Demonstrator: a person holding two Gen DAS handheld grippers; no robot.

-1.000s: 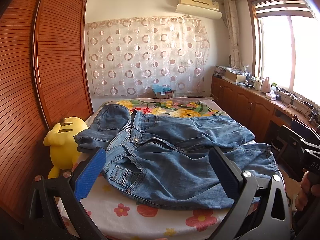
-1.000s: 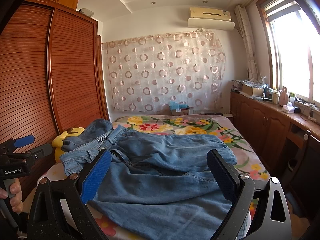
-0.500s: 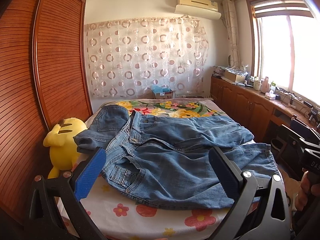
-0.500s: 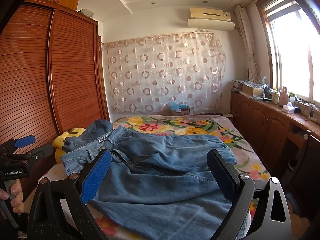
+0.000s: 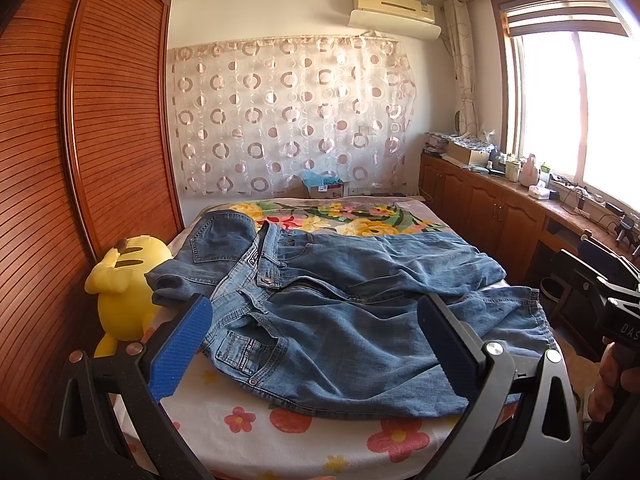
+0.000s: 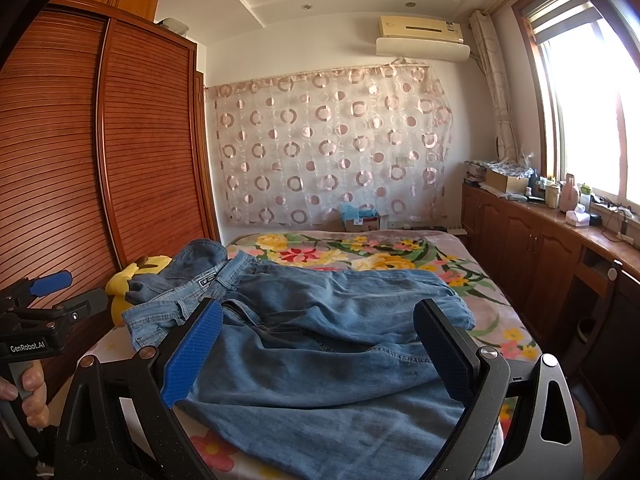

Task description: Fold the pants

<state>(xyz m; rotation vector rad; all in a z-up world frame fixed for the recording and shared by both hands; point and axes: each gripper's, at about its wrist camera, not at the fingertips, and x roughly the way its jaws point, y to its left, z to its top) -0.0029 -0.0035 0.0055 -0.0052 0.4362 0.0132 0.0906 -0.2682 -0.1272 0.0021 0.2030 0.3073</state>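
I hold left gripper [image 5: 310,346] and right gripper [image 6: 316,354] wide apart, both empty, above near edge of bed [image 5: 304,440]. Floral sheet under pants [image 5: 340,320]; blue jeans lie unfolded across bed, waistband toward left, legs toward right. Yellow plush toy [image 5: 124,284] between bed and wooden wardrobe [image 5: 80,160] on left. Cabinets [image 6: 532,248] under window on right. Far: circle-pattern curtain [image 5: 288,116], cardboard box [image 5: 326,189], air conditioner [image 5: 394,10] above.
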